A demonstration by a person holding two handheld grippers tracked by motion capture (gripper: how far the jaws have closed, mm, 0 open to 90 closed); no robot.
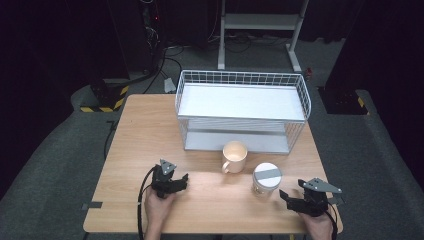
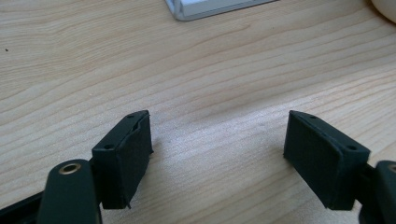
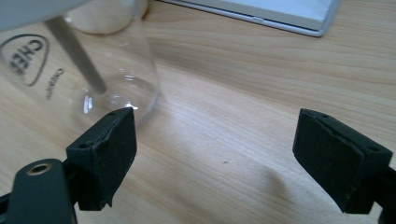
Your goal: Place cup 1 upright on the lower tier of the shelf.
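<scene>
Item: clear jar (image 1: pixel 266 180) with white lid, standing on the table (image 1: pixel 130 150) just beside our right gripper (image 1: pixel 292 199), cream mug (image 1: pixel 234 156) close behind it, both in front of the white wire rack (image 1: pixel 242 110). Status: nothing gripped, nothing shelved (we judge the work barely begun). Right jaws spread wide, jar at their left edge; left gripper (image 1: pixel 181 181) rests on bare wood, jaws likewise spread. Remaining: grasp, lift, place.
</scene>
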